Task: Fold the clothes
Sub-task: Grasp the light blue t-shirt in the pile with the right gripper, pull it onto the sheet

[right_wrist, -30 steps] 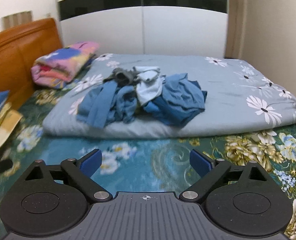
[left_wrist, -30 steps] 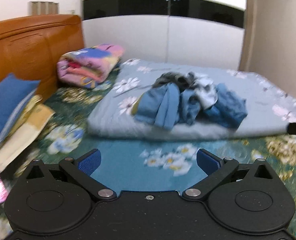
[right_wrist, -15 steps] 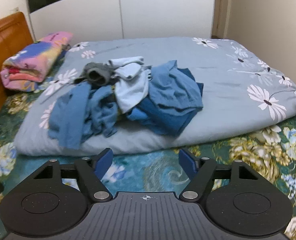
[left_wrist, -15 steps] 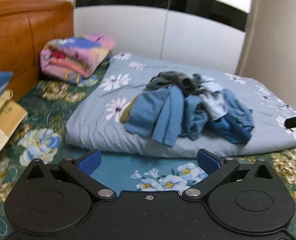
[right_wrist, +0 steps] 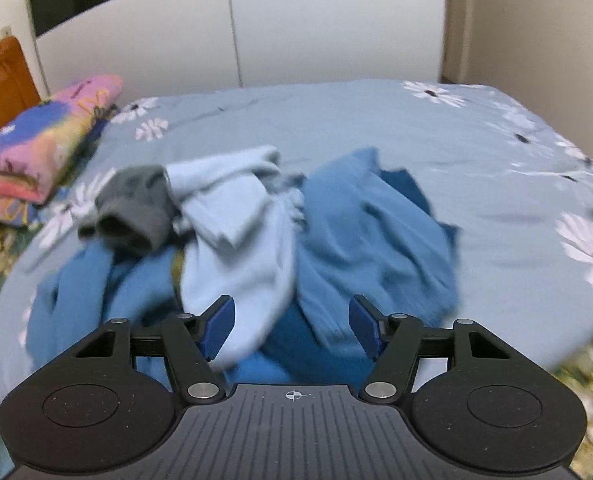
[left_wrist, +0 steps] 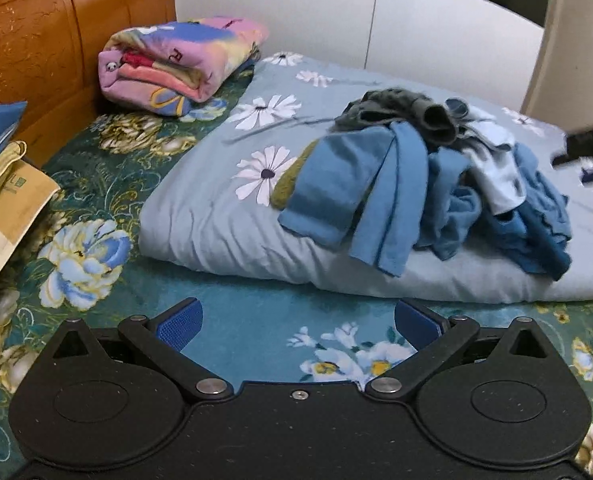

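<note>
A heap of clothes (left_wrist: 428, 184) lies on a light blue flowered quilt (left_wrist: 224, 184): blue garments, a pale blue one and a dark grey one on top. My left gripper (left_wrist: 298, 322) is open over the green flowered sheet, short of the quilt's near edge. In the right wrist view the heap (right_wrist: 256, 240) fills the middle, somewhat blurred. My right gripper (right_wrist: 292, 326) hangs open just over the heap's near side, with pale blue and dark blue cloth showing between its fingers; contact is unclear. A dark blurred shape (left_wrist: 588, 146) at the right edge is probably the right gripper.
A folded pink and blue blanket (left_wrist: 176, 64) lies by the wooden headboard (left_wrist: 36, 40). Pillows (left_wrist: 0, 168) are stacked at the left. A white wardrobe (right_wrist: 296, 28) stands behind the bed. The quilt (right_wrist: 476, 168) stretches right of the heap.
Both grippers have moved forward toward the heap. The right one has come much closer and now sits over the heap's near side. Its fingers have narrowed somewhat but stay open.
</note>
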Demonstrator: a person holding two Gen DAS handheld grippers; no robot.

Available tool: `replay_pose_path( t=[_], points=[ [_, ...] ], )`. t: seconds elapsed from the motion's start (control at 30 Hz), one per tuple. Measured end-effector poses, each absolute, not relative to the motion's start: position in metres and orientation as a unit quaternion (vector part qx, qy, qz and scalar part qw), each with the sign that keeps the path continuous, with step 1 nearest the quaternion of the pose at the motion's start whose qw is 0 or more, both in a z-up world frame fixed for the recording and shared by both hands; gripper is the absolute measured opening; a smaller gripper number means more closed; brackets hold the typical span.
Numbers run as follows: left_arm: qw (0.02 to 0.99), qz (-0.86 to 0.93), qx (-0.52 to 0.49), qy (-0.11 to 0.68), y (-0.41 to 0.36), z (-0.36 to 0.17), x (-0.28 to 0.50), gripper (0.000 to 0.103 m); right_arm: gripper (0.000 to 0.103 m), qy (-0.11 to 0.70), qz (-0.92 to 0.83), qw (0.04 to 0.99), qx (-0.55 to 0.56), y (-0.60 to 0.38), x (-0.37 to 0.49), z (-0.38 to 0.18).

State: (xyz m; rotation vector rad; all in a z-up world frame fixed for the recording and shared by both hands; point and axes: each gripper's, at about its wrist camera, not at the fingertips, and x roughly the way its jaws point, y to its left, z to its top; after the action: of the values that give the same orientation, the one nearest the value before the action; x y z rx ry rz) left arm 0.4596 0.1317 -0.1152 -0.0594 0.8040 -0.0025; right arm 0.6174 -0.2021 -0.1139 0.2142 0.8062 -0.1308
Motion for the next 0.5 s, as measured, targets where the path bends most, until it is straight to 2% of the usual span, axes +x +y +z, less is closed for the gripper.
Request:
replay_pose_path(
  t=[0.3,0.33,0.4,0.43,0.47,0.5],
  points=[
    [0.902,0.018,-0.017,0.430,0.131,-0.137,0.476,0.101,0.056,0.387,-0.045,0.909,0.147,-0.199,0.720,-0.151],
    [0.901,0.018,-0.015,0.433,0.132,-0.138,0.476,0.101,0.053,0.391,-0.039,0.906,0.154,-0.200,0.725,-0.154],
    [0.899,0.020,-0.013,0.438,0.132,-0.140,0.476,0.101,0.030,0.402,-0.015,0.898,0.180,-0.202,0.733,-0.160],
    [0.898,0.020,-0.014,0.440,0.133,-0.141,0.477,0.101,0.023,0.404,-0.011,0.894,0.192,-0.203,0.735,-0.161],
    [0.897,0.020,-0.016,0.441,0.134,-0.140,0.477,0.101,0.006,0.403,-0.016,0.892,0.203,-0.204,0.736,-0.159],
    [0.896,0.019,-0.019,0.443,0.134,-0.140,0.478,0.101,0.003,0.400,-0.022,0.891,0.214,-0.204,0.735,-0.157]
  ],
)
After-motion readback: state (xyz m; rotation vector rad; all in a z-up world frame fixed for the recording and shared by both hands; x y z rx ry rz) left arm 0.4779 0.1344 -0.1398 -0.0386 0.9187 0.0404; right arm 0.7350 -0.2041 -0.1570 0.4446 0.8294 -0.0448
